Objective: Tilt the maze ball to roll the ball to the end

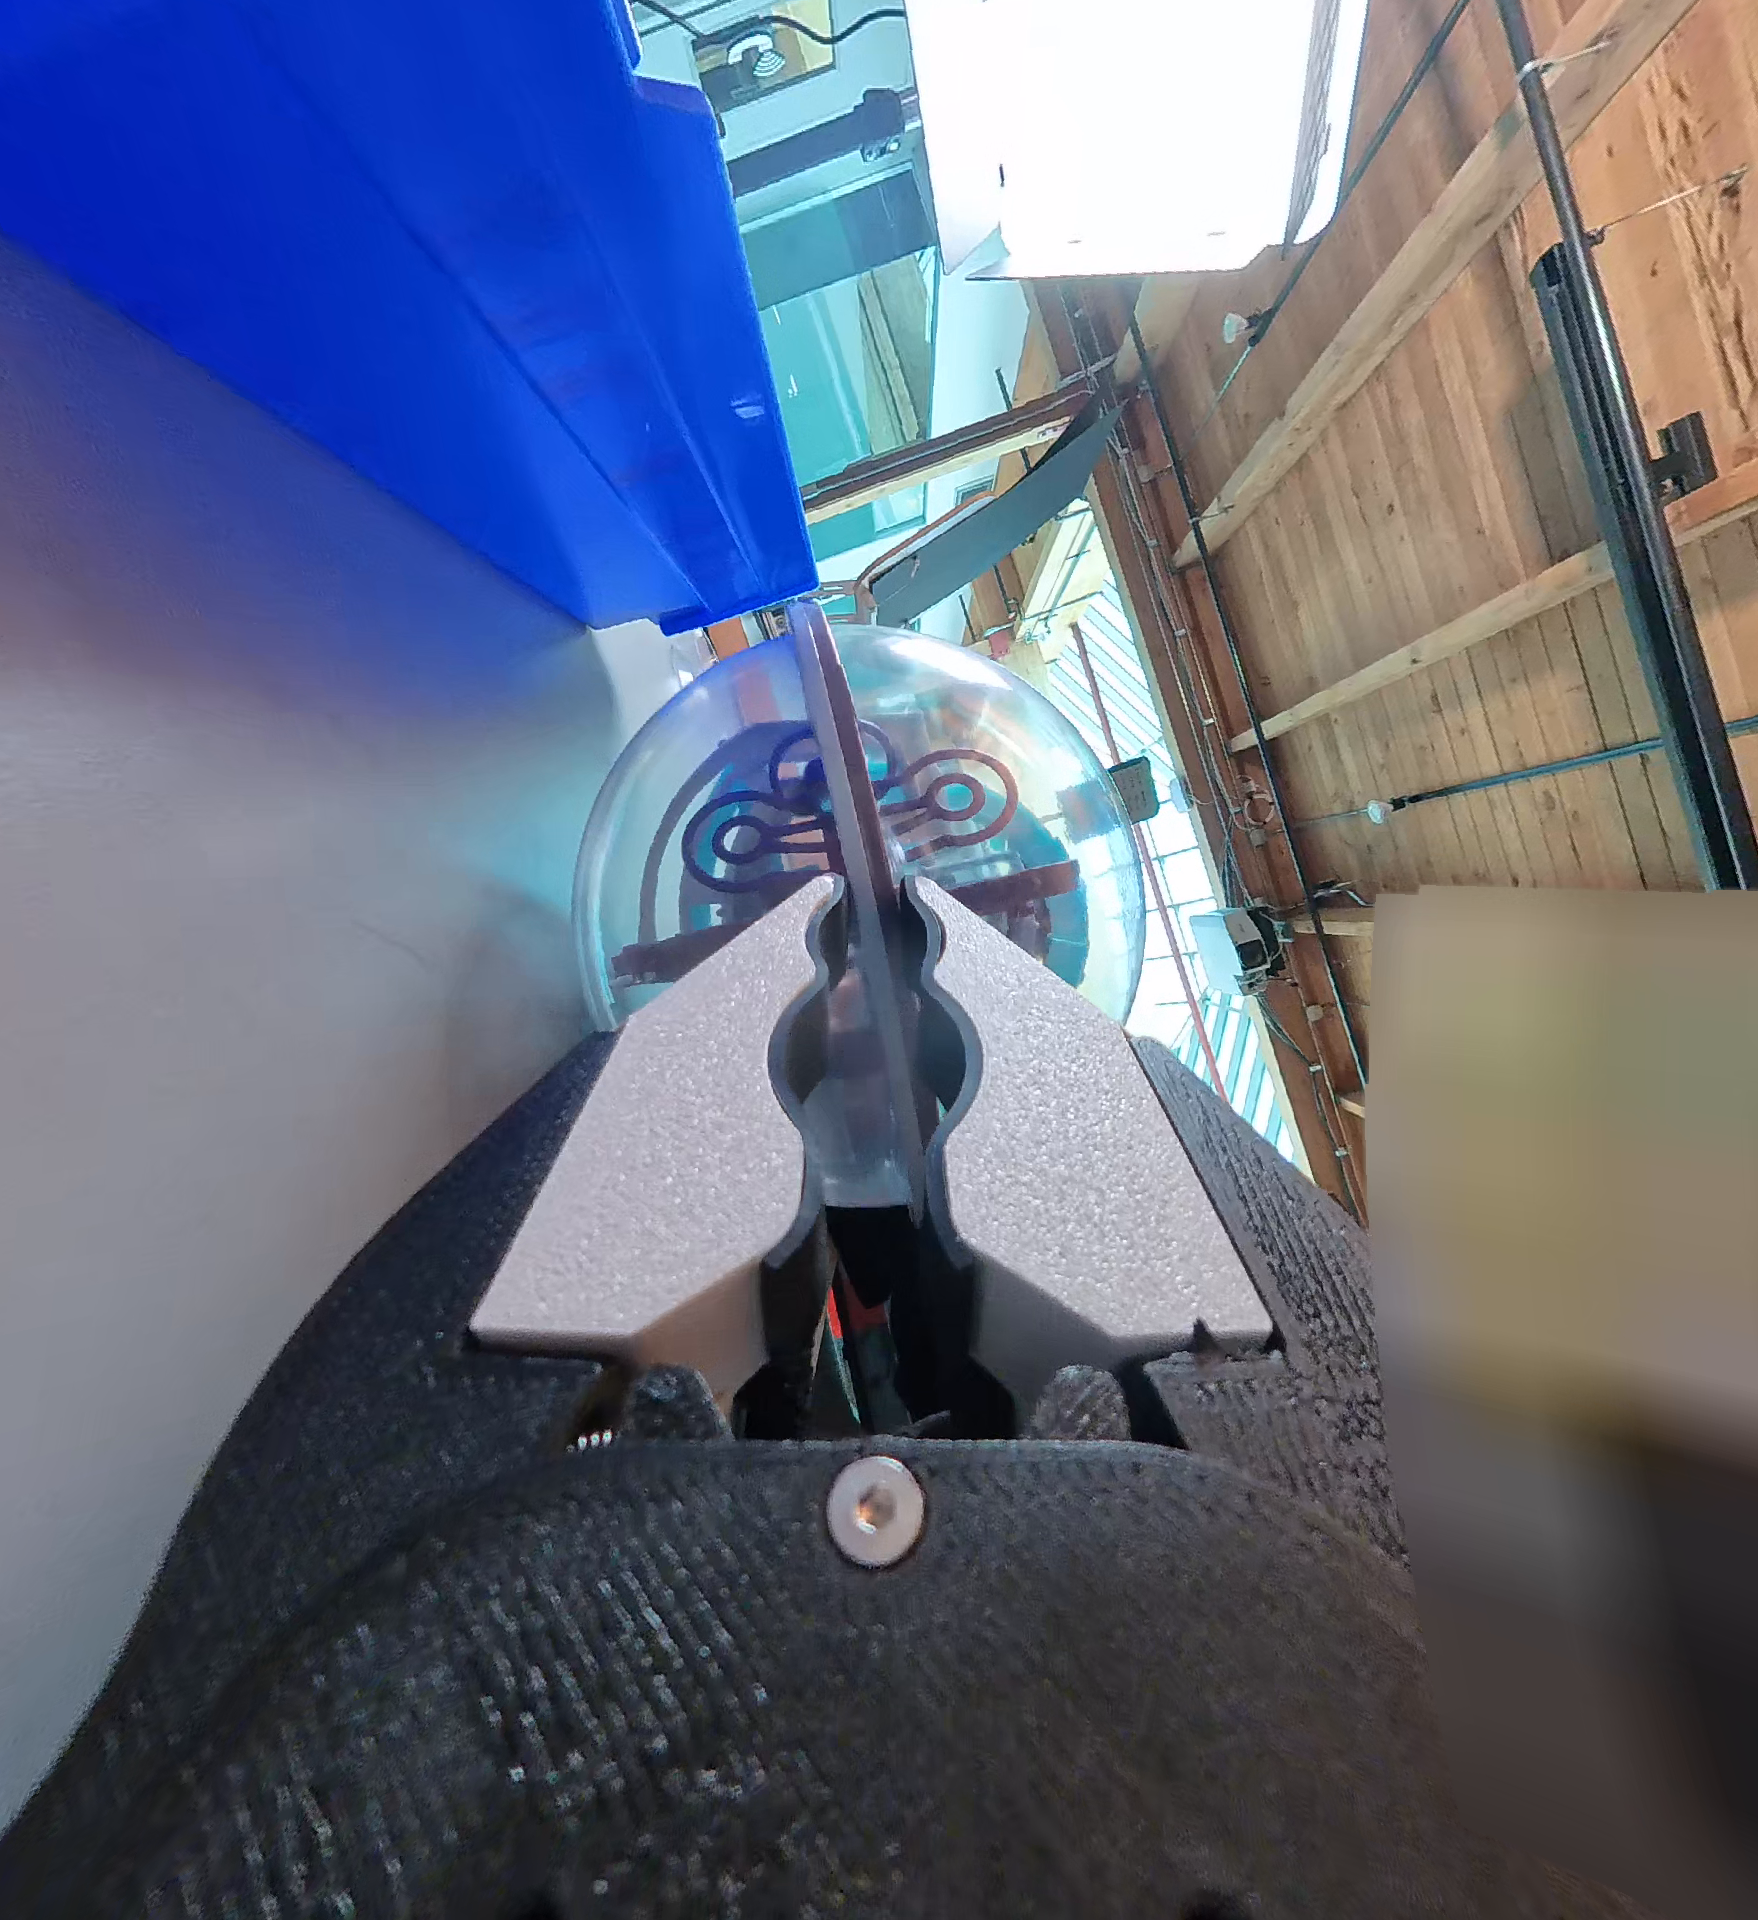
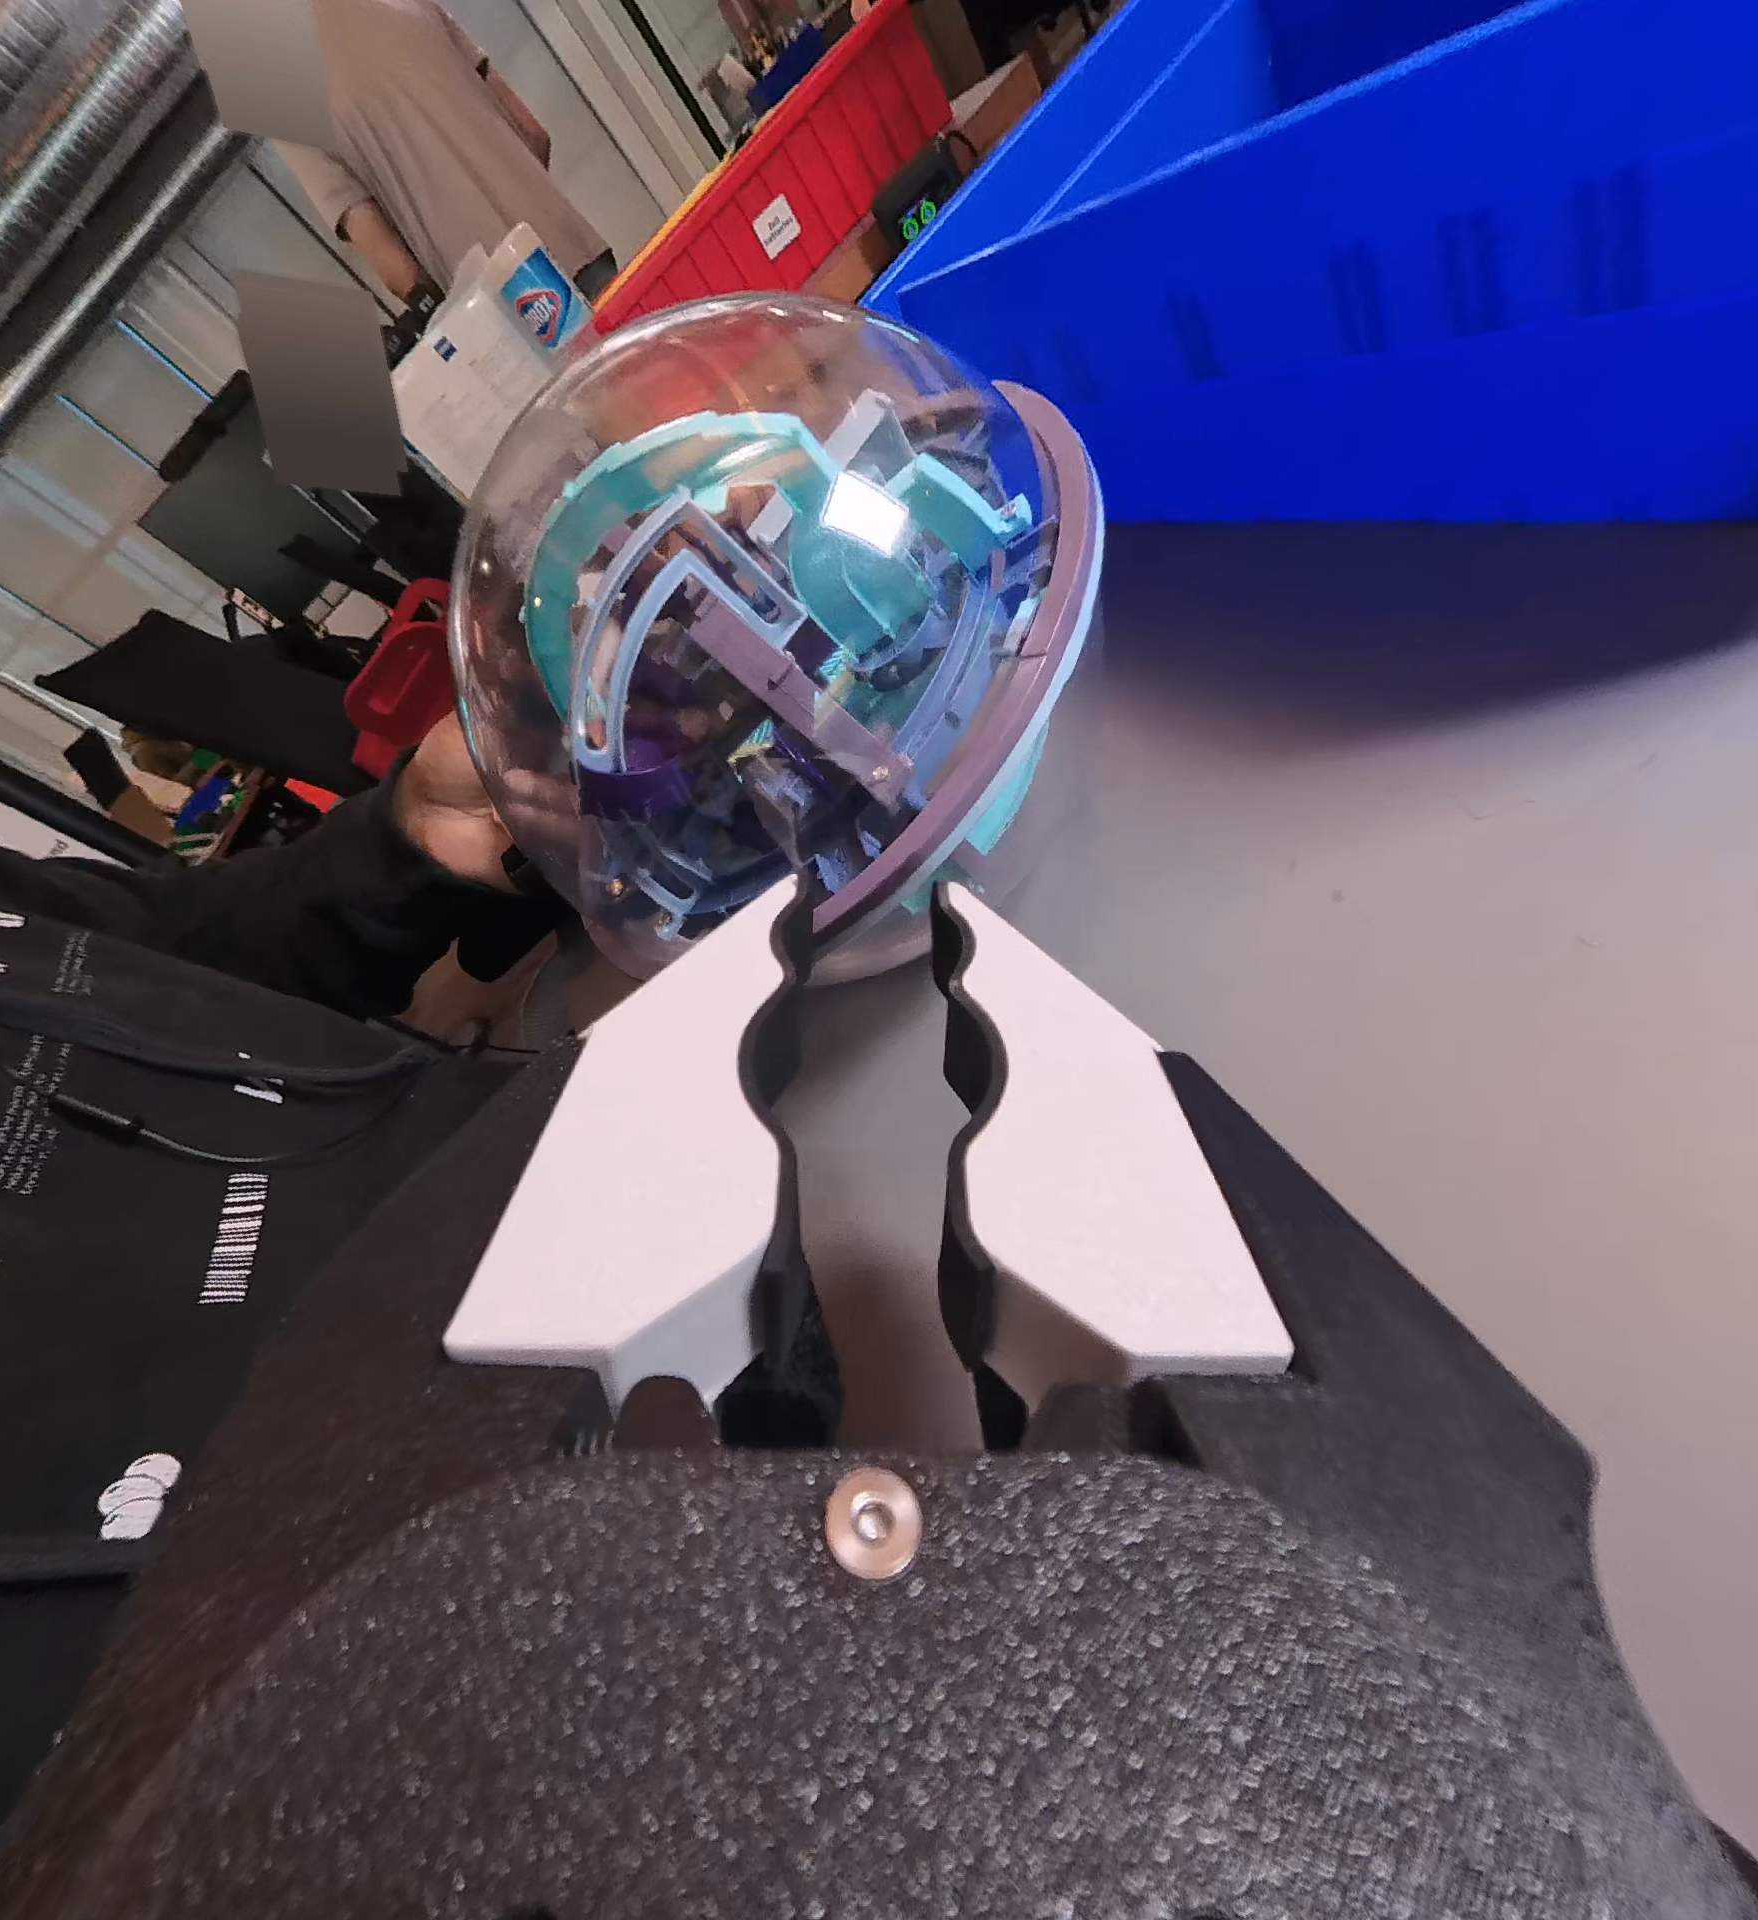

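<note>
Maze ball (image 1: 859, 821) is sitting at the left gripper (image 1: 867, 904) tips, beside a blue bin (image 1: 418, 312); fingers are clamping its purple equator rim (image 1: 844, 790), which is running between them. Right wrist view: right gripper (image 2: 873, 902) fingers are pinching the same rim at their tips, sphere tilting above the grey table (image 2: 1426, 935). Small ball isn't discernible, so progress is looking mid-run at best; rolling is remaining.
</note>
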